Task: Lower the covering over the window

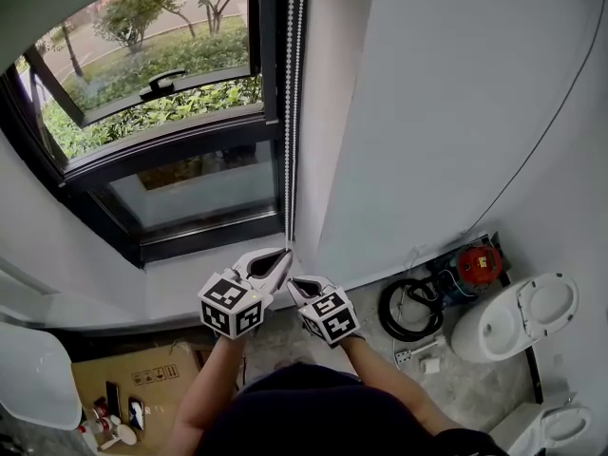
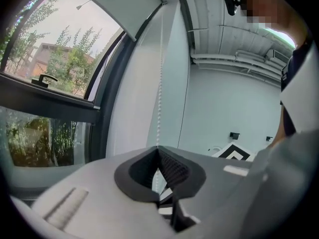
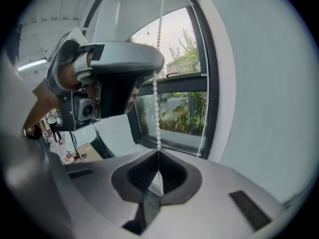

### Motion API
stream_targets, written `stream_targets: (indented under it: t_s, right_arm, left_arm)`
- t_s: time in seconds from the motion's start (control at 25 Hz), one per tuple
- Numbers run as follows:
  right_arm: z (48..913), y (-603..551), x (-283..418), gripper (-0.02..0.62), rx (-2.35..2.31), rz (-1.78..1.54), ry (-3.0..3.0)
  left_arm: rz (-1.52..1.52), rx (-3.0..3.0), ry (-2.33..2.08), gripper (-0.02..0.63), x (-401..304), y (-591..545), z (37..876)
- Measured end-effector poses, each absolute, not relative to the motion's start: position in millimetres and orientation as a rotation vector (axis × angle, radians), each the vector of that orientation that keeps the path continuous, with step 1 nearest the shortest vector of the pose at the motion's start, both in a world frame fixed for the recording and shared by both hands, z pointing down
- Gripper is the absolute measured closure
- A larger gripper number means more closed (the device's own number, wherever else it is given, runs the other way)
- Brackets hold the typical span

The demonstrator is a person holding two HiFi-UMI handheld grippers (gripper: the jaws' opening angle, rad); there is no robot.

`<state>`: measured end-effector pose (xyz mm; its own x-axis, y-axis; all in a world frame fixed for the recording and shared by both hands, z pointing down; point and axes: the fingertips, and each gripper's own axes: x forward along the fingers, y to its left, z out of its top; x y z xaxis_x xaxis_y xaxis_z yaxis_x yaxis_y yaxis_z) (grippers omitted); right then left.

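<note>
At abt 6 o'clock in the head view, right under the window [image 1: 152,84], we hold both grippers close together. The left gripper [image 1: 283,256] sits at 11 o'clock from the right gripper [image 1: 296,283], so it's a bit higher up. A white bead chain [image 1: 293,103] hangs straight down from 12 o'clock, along the dark window frame, & ends at the 2 grippers. In the left gripper view the jaws are pinched tight together on the chain, & the beads run up from the tips toward 12 o'clock. In the right gripper view it's the same: jaws squeezed on the chain, with the left gripper just above, also on that chain. So both tools are clenched on the bead chain, one over the other. The blind [image 2: 119,9] is a pale sheet high up at the top of the window, at abt 11 o'clock in the left gripper view. Most of the glass is bare & we see green trees [image 1: 142,12] outside. A white wall [image 1: 456,93] fills the 2 o'clock side. A toilet [image 1: 513,316] is on the floor at 4 o'clock, & a cardboard box [image 1: 133,383] lies at 8 o'clock.
</note>
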<state>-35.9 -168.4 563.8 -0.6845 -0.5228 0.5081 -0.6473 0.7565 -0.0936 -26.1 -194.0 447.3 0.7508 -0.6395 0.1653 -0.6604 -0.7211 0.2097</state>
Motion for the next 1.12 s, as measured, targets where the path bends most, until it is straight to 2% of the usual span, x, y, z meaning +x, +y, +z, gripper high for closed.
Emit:
stream_targets:
  t_s: [0.64, 1.12]
  right_arm:
    - [622, -152, -26, 0.583, 0.801, 0.454, -2.351]
    - [617, -155, -21, 0.581, 0.806, 0.408, -2.351]
  left_arm:
    - [0.244, 2.577, -0.969, 0.594, -24, -178, 517]
    - [0.231, 2.562, -0.975, 0.595, -29, -180, 521]
